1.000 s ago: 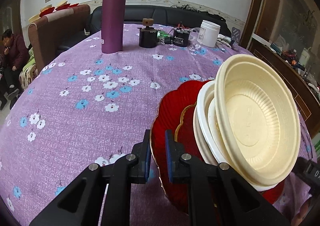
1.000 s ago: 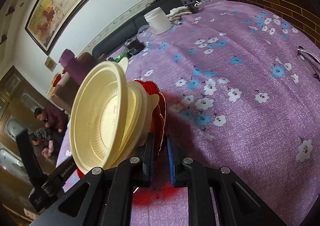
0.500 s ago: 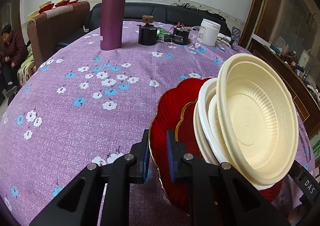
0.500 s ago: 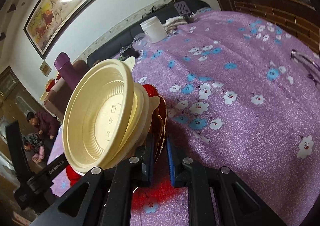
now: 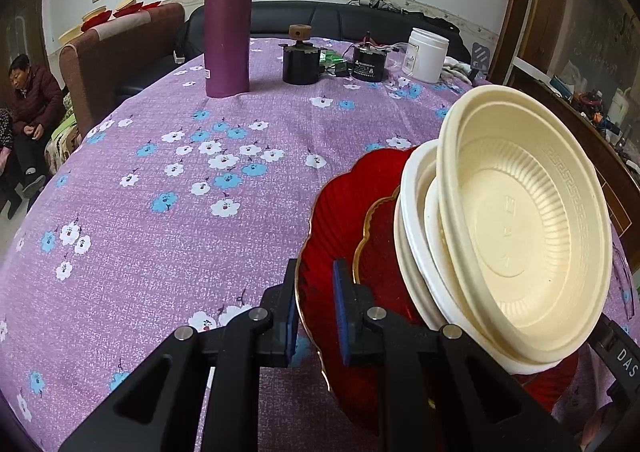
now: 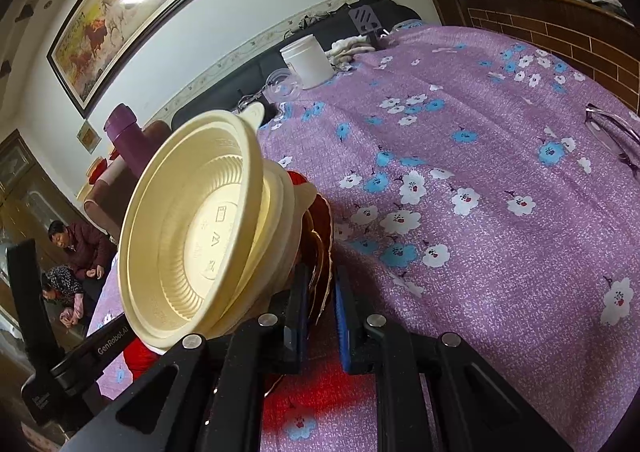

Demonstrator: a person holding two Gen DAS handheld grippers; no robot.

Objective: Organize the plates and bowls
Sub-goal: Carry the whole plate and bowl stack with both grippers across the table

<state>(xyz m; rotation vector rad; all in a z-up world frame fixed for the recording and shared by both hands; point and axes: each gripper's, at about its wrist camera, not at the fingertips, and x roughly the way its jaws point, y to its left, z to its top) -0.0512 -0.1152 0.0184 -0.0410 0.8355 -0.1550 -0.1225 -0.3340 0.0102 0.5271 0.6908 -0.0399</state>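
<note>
Both my left gripper (image 5: 314, 310) and right gripper (image 6: 322, 312) pinch opposite rims of the red plate (image 5: 344, 211), tilted, cream bowls (image 5: 520, 219) stacked on it. Bare purple tablecloth (image 5: 160, 211) spreads beyond the plate's edge to the purple flask (image 5: 229, 19).

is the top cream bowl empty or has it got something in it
Empty: the top cream bowl shows only its bare ribbed inside and embossed base in both wrist views, tilted steeply with the stack.

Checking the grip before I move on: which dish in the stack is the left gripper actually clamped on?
The large red plate at the back of the stack: the left gripper pinches its gold-edged rim. The cream bowls sit in front, ungripped.
</note>
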